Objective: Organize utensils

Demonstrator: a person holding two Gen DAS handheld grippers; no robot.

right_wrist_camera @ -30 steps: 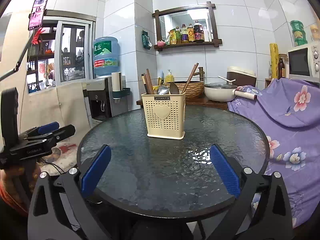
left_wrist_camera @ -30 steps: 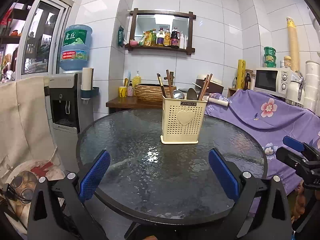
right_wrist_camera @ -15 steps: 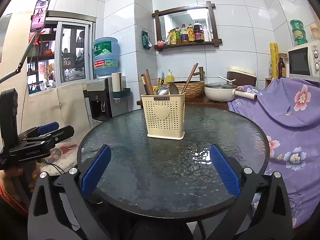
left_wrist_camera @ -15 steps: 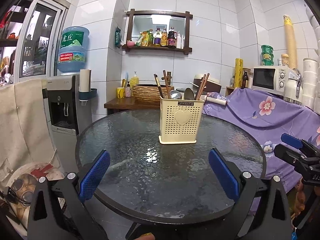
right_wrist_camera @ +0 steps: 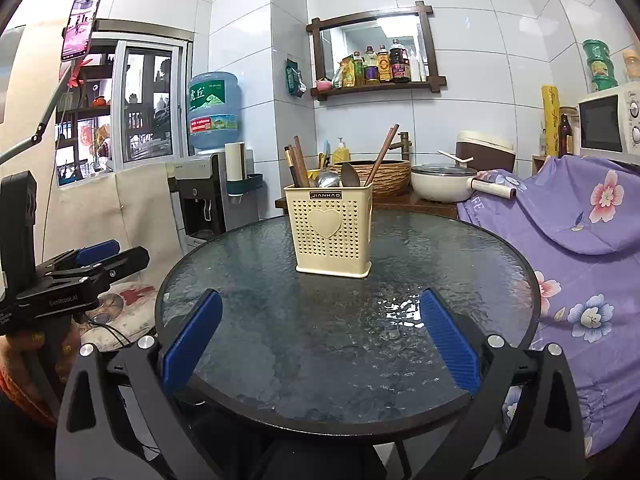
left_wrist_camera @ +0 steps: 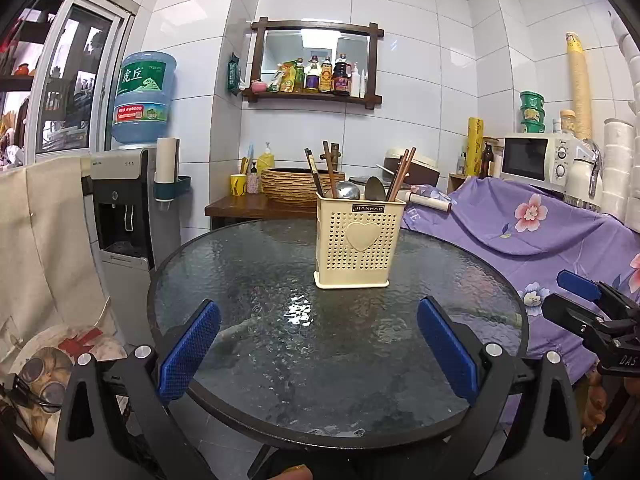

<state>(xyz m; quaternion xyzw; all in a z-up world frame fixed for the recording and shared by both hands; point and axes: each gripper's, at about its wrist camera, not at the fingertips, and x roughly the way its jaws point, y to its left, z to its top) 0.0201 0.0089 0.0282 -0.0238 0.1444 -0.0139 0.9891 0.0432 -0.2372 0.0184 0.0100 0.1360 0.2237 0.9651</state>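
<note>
caddy [left_wrist_camera: 357, 241] upright mid-bench [left_wrist_camera: 280, 360], chopsticks [left_wrist_camera: 398, 176] and spoons [left_wrist_camera: 347, 191] already standing inside. nothing loose on the glass, so little or nothing left to sort, by the look of it. left tool [left_wrist_camera: 318, 354] and right tool [right_wrist_camera: 320, 344] both wide open, empty, near the bench edge, well short of the caddy.

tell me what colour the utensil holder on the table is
Cream, with small punched holes and a raised heart on its front; the utensil holder shows best in the left wrist view.
</note>
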